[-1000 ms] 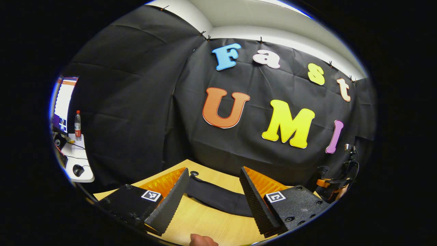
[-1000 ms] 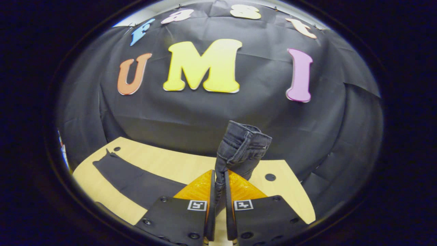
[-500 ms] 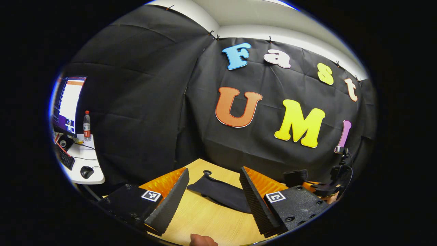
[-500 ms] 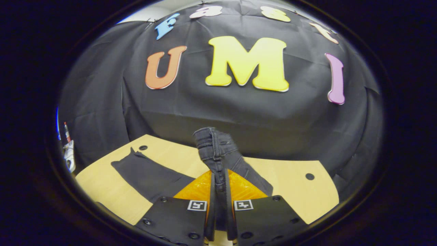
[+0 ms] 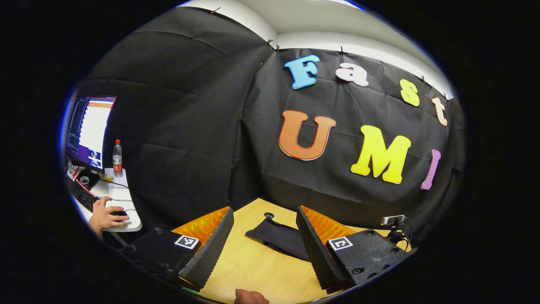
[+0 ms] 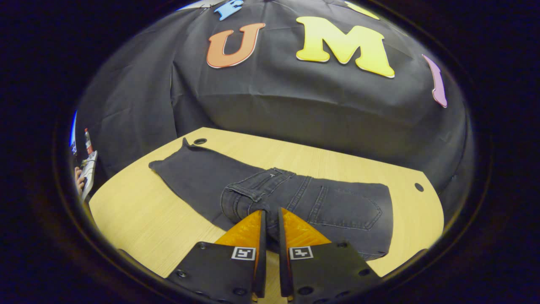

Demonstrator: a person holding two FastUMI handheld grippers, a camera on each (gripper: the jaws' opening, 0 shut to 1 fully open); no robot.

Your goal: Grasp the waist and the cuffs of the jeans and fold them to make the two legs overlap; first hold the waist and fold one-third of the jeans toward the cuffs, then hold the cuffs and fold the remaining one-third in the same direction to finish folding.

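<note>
Right gripper view looks down on the jeans (image 6: 270, 198), dark and spread on the table (image 6: 139, 211). The waist (image 6: 249, 194) has been turned over onto the legs, so the first third looks folded toward the cuffs (image 6: 177, 158), which lie flat near the far left corner. The right gripper (image 6: 270, 230) sits low over the folded edge – most likely to lay the waist down squarely before letting go. Its jaws are nearly together, only a thin gap between them, and denim shows in that gap, so it appears clamped on the waist fabric.

Left gripper view has the left gripper (image 5: 263, 242) held above the table, pointed at the cuff end of the jeans (image 5: 278, 236), which lies ahead between its fingers but apart from them. Its jaws stand wide apart and hold nothing – a sensible stance for reaching the cuffs next, I judge. Off to the side, a hand (image 5: 103, 216) rests on a desk (image 5: 122, 211) by a monitor (image 5: 90, 131) and a bottle (image 5: 117, 158).
</note>
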